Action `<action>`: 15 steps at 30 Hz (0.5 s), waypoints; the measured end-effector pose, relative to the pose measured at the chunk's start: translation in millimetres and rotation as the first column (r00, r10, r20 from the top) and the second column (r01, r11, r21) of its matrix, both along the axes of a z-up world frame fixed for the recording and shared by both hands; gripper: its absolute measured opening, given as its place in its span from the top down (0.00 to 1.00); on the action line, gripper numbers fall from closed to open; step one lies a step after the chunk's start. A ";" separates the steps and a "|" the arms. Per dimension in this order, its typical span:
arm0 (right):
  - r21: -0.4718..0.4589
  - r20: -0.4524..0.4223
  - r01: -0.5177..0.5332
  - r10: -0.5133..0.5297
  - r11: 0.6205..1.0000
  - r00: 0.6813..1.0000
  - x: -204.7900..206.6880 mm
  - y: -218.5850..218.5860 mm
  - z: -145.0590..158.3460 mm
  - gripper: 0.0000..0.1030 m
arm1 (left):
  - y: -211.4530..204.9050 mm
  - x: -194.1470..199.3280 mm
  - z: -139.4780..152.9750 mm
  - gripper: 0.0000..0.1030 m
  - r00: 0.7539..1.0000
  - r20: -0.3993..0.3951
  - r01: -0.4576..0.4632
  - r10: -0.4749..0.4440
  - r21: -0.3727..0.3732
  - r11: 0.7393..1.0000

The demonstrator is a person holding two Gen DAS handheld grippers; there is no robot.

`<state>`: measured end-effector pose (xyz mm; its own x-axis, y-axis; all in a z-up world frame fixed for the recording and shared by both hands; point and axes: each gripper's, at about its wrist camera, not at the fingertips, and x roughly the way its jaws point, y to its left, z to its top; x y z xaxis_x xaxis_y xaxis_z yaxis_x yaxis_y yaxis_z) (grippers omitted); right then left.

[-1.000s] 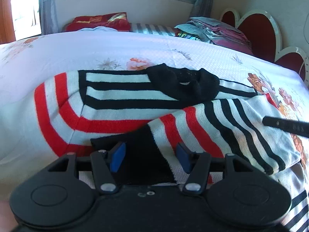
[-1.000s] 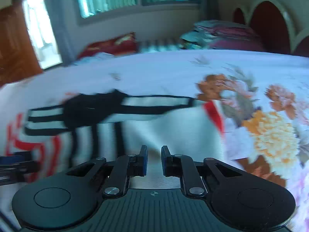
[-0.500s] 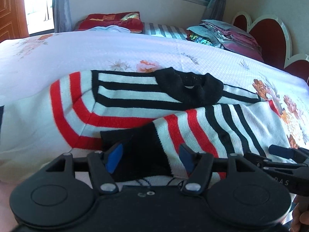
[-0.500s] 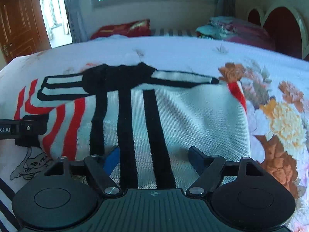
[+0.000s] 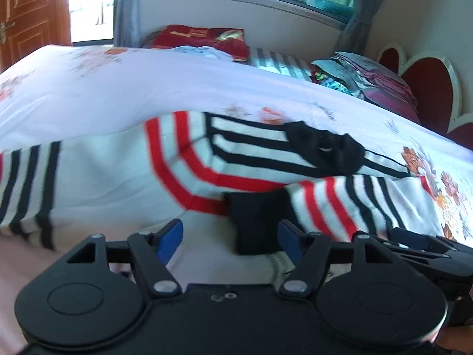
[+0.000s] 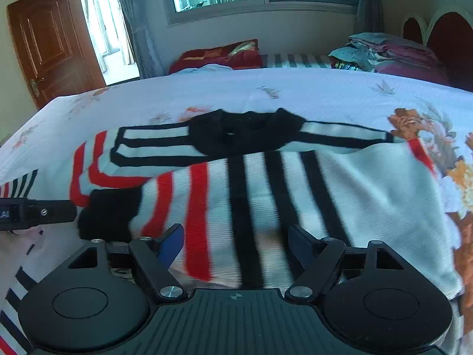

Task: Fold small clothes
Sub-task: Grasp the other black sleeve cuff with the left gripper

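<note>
A white sweater with red and black stripes lies on the bed, its black collar at the far side. One sleeve is folded across the body and ends in a black cuff. My left gripper hovers at that cuff. Its jaws are opening, and the cuff lies loose between the blue pads, which do not press on it. My right gripper stands open over the striped body and holds nothing. In the right wrist view the cuff lies beside the left gripper.
The floral bedsheet stretches beyond the sweater. Red pillows and a stack of folded clothes sit at the far edge by a heart-shaped headboard. A wooden door stands at the left.
The right gripper went from shut to open and drew back over the sweater body. The left jaws widened around the cuff, and the left gripper pulled back, so more of the left sleeve shows.
</note>
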<state>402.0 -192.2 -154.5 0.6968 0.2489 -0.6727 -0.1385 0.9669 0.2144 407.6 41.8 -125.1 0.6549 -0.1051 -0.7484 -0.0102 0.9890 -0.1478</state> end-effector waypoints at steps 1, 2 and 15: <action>0.006 0.002 -0.003 0.003 1.000 1.000 -0.3 4.3 0.1 0.25 | 8.6 -2.0 -0.2 0.33 1.000 -0.004 -0.013 0.013 -0.010 1.000; 0.015 0.002 -0.009 0.009 1.000 1.000 -0.2 8.4 1.0 0.25 | 17.1 -4.1 0.1 0.33 1.000 -0.007 -0.026 0.026 -0.019 0.999; 0.030 0.008 -0.070 0.070 0.997 0.998 4.7 67.0 10.3 0.25 | 189.1 -58.0 -6.6 0.36 0.904 -0.036 -0.425 0.425 -0.150 0.892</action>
